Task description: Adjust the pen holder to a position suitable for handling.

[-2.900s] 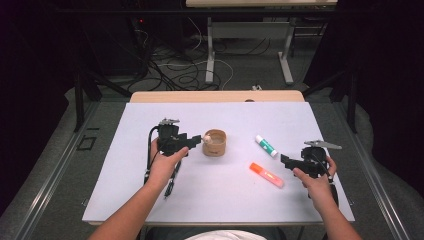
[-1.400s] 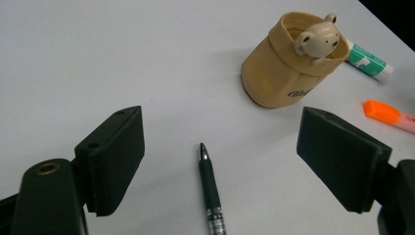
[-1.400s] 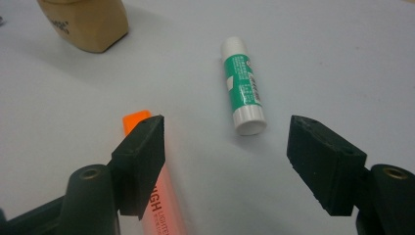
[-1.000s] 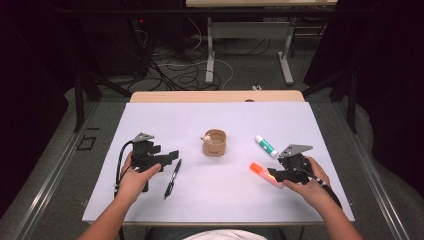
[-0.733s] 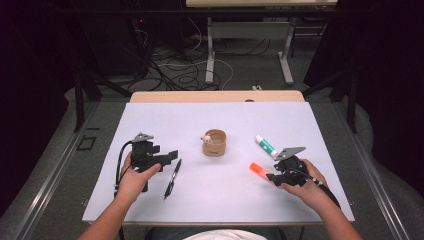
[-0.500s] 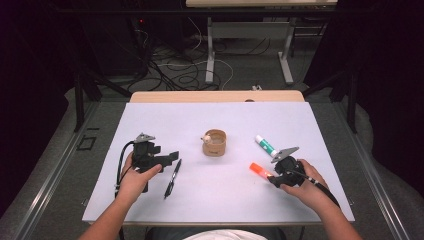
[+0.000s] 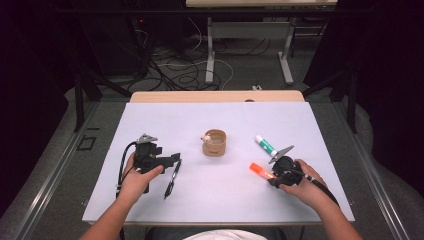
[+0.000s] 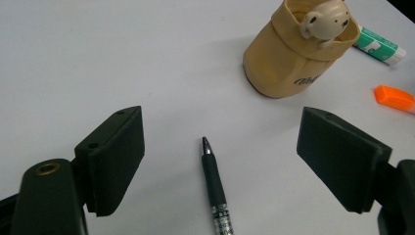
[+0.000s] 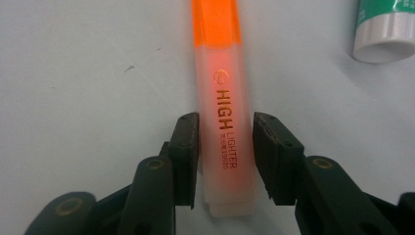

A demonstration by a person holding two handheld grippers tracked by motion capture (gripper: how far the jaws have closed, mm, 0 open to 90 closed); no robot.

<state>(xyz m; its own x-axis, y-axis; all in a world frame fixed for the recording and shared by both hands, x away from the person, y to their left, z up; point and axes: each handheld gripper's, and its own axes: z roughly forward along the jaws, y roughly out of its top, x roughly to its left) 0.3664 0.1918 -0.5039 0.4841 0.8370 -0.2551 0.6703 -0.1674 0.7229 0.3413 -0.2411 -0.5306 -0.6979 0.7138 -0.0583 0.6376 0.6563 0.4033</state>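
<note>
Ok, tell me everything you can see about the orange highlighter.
The highlighter has a solid orange cap and a frosted, see-through plastic barrel glowing orange, printed "HIGH LIGHTER". It lies flat on the white table, below the glue stick. The right gripper straddles its rear end; the jaws have just been closing and stand against its sides, or nearly so.

Both hand-held grippers black w/ ribbed pads [image 8: 115,161], brass screws, grey 3-cornered top plates, trailing black cables.
</note>
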